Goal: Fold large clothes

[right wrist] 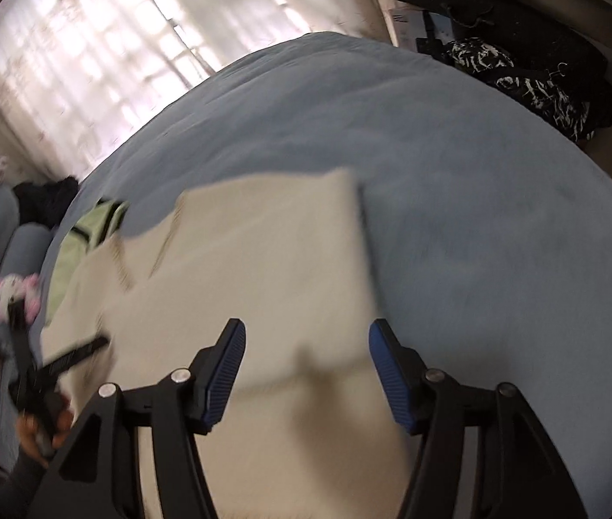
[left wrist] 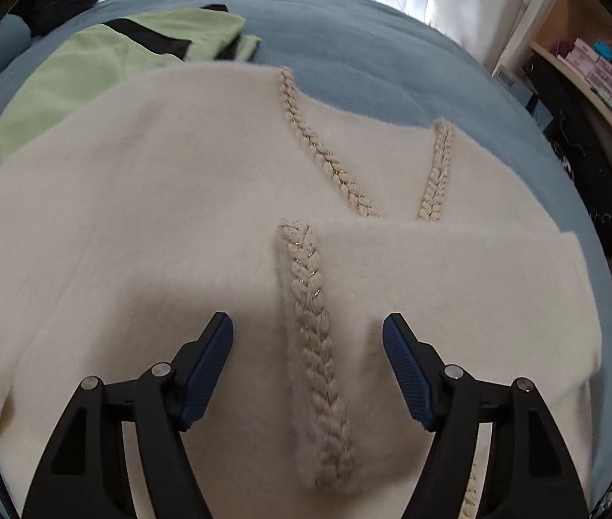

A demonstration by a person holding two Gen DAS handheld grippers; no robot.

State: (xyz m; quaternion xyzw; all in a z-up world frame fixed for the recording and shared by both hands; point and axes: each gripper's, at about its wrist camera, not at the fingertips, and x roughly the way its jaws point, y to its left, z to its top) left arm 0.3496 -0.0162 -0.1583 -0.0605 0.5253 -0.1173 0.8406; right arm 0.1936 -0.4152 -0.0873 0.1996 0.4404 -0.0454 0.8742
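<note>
Left wrist view has the left gripper (left wrist: 308, 333) with its jaws spread wide and nothing between them, hanging right over the cream cardigan (left wrist: 133, 216) on the bed (left wrist: 371, 56). A braided trim (left wrist: 314, 324) runs straight out from between the jaws, so the garment's long axis lies roughly along this gripper's line of sight, toward the neckline. A sleeve (left wrist: 457, 268) is already laid across the front. The right gripper (right wrist: 306, 346), jaws also released and empty, hovers above the cardigan's right edge (right wrist: 362, 259), which runs away from it; that view is blurred. Beyond lies a green garment (left wrist: 89, 73). I'd judge the left gripper nearer the middle, the right better placed for the side fold.
</note>
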